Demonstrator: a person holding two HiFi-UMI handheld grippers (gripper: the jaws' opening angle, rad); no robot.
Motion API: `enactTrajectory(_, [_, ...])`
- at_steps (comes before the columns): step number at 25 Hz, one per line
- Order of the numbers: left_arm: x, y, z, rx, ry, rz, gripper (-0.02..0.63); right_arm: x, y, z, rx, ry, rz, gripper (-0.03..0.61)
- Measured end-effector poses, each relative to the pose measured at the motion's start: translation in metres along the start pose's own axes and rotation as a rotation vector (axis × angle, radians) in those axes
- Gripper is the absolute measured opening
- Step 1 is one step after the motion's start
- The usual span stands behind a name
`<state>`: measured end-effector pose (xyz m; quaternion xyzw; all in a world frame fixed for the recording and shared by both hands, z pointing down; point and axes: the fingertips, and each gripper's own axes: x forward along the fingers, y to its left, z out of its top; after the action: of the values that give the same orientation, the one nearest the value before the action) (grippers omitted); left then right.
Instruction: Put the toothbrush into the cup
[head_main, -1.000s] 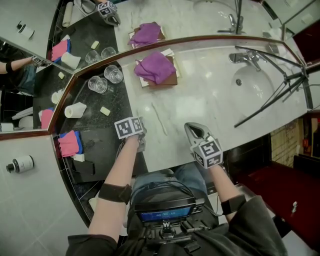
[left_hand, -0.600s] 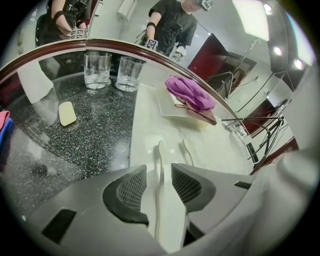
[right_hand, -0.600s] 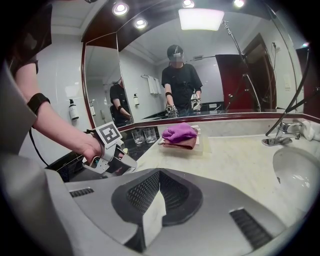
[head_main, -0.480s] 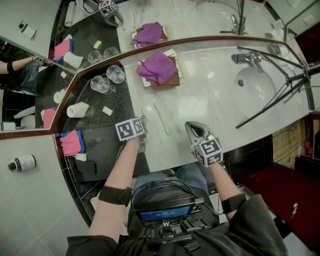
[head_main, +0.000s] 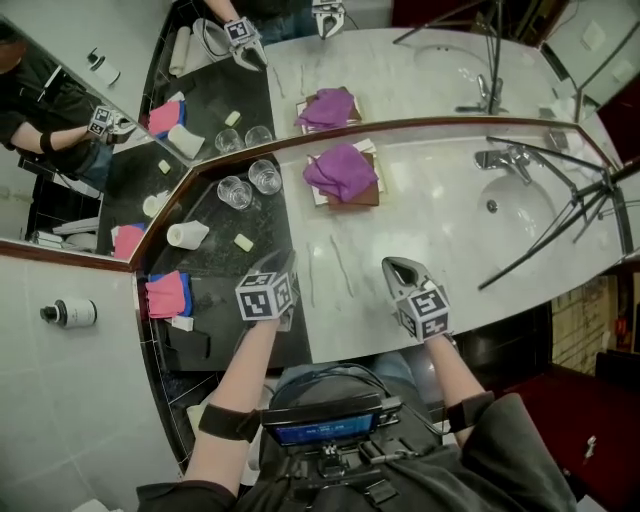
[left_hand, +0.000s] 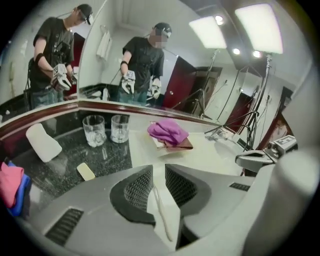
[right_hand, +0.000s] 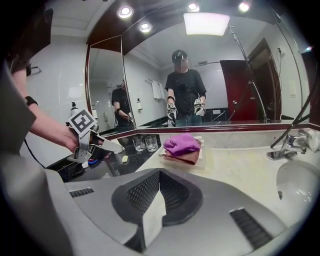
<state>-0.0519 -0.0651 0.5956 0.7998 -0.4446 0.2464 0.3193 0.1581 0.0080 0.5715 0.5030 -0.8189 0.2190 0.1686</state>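
Marble counter (head_main: 440, 230) seen from above: the left tongs (head_main: 285, 266) are closer to the two glass cups (head_main: 264, 177) than the right tongs (head_main: 392, 268).

Left gripper view: the tongs are a little apart. I think the thin white toothbrush (left_hand: 161, 212) lies on the counter under the gap, pointing straight away.

Right gripper view: the tongs are together and hold nothing.

On the head view I have two glasses (head_main: 250, 183) side by side at the far left of the counter (head_main: 420, 230), close to the mirror (head_main: 400, 70). Right of them a cloth (head_main: 342, 168) lies on a tray (head_main: 350, 196). Farther right sits the sink (head_main: 515, 205), with the tap (head_main: 505, 160) behind it. Nearer me, a rolled towel (head_main: 187, 234) lies left of a soap bar (head_main: 242, 241).
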Motion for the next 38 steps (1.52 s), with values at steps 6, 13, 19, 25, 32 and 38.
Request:
enactTrajectory(6, [-0.051,0.006,0.039,0.092,-0.188,-0.013,0.000,0.008,0.010,0.029,-0.047,-0.024,0.029,0.018])
enactTrajectory(13, [-0.109,0.021,0.058,0.075,-0.342,0.031,0.000,0.007,0.022,0.047,-0.067,-0.037,0.045,0.018])
enactTrajectory(19, [-0.147,0.035,0.051,0.093,-0.394,0.084,0.000,-0.001,0.028,0.052,-0.080,-0.041,0.040,0.018])
enactTrajectory(25, [-0.157,0.037,0.042,0.065,-0.402,0.086,0.000,-0.003,0.034,0.050,-0.080,-0.040,0.041,0.018])
enactTrajectory(32, [-0.158,0.031,0.038,0.020,-0.416,0.063,0.000,-0.005,0.037,0.042,-0.075,-0.028,0.044,0.018])
enactTrajectory(38, [-0.159,0.032,0.039,0.044,-0.415,0.068,0.000,0.000,0.035,0.034,-0.069,0.008,0.016,0.019])
